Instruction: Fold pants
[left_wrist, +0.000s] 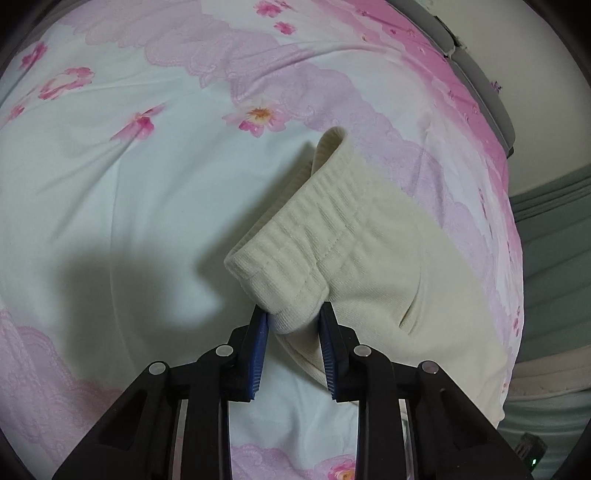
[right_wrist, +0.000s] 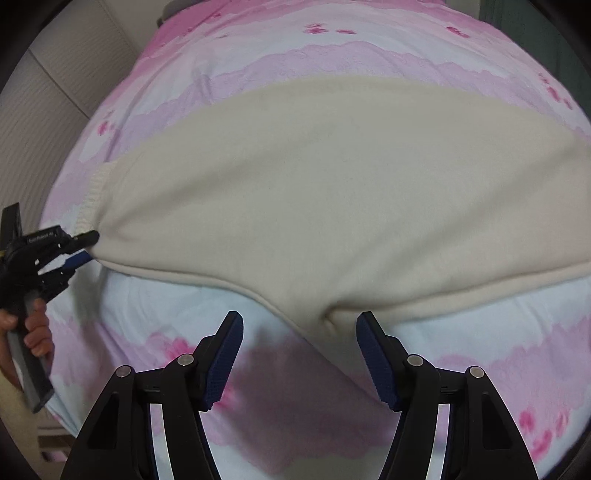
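Cream pants (right_wrist: 314, 192) lie spread across a bed with a pink and pale blue flowered cover. In the left wrist view their ribbed waistband (left_wrist: 295, 236) rises from the cover. My left gripper (left_wrist: 293, 314) is shut on the near corner of the waistband and lifts it slightly; it also shows at the left edge of the right wrist view (right_wrist: 86, 245). My right gripper (right_wrist: 299, 332) is open and empty, its jaws on either side of the crotch point of the pants (right_wrist: 325, 321), just above the cover.
The bed cover (left_wrist: 110, 184) fills most of both views. A pale wall and grey bed edge (left_wrist: 491, 103) lie at the upper right of the left wrist view. White panelled furniture (right_wrist: 44, 122) stands beside the bed on the left.
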